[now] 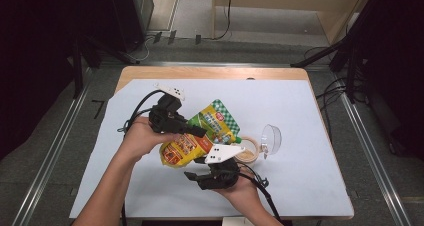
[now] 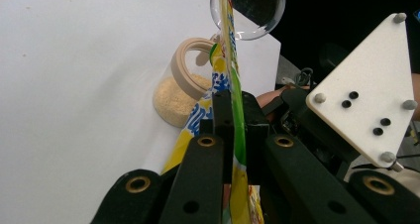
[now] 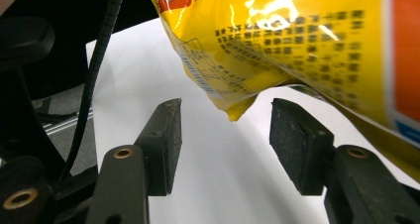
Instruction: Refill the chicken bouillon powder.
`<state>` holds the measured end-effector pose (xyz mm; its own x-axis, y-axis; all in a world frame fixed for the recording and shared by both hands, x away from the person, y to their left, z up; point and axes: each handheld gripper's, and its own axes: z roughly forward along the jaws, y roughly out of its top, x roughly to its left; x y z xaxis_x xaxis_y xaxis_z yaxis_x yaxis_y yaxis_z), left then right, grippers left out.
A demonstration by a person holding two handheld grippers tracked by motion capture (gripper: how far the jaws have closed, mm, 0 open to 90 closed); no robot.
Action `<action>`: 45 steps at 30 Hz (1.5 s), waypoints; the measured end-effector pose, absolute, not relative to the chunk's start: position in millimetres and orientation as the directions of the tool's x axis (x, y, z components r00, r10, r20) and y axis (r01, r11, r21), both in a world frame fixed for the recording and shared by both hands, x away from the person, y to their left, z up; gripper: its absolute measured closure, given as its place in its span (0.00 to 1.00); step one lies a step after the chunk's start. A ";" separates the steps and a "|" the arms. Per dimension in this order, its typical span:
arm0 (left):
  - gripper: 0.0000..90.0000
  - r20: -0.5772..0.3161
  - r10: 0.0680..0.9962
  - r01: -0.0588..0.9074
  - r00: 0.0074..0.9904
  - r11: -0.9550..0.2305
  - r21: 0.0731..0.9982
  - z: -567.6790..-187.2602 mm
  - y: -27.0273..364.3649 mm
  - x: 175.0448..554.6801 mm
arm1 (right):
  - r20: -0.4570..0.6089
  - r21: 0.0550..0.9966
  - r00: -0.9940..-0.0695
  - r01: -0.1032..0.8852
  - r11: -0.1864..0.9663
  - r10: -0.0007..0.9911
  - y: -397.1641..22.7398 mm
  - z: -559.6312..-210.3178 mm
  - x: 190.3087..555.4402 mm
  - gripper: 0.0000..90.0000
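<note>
So the setup's a wooden tabletop [image 1: 210, 72] with a big pale sheet [image 1: 290, 151] covering most of it, wood peeking out along the far edge. Grey carpet floor [image 1: 55, 151] all around, with metal rails [image 1: 47, 161] running down both sides. Black cables [image 1: 330, 93] are strewn on the floor to the right, dark stands sit in both far corners, and light wooden furniture [image 1: 280, 1] stands at the back.

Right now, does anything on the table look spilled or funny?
Nothing looks spilled. The jar stands upright with its clear lid flipped open and powder inside. The yellow pouch hangs tilted in the air, pinched by the left claw, while the right claw waits open below its corner.
</note>
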<state>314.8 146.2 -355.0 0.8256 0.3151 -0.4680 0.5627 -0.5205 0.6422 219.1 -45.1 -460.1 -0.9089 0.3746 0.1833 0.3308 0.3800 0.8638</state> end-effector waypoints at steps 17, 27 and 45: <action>1.00 -0.472 0.357 0.590 0.806 -0.410 0.696 -355.4 169.7 326.3 | 0.162 0.865 -0.914 0.313 0.392 0.373 -46.6 -457.6 217.5 0.52; 1.00 -0.447 0.427 0.601 0.786 -0.356 0.716 -371.0 177.5 344.7 | 0.158 0.864 -0.913 0.313 0.395 0.377 -46.3 -459.5 219.1 0.52; 1.00 -0.450 0.486 0.629 0.749 -0.310 0.713 -406.7 169.6 365.1 | 0.174 0.861 -0.907 0.329 0.389 0.383 -48.1 -459.1 220.2 0.52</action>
<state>365.1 169.6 -406.7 0.7495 0.4857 -0.4499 0.6290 -0.3102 0.7129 220.2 -48.1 -459.1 -0.9073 0.3829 0.1735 0.3287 0.3888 0.8607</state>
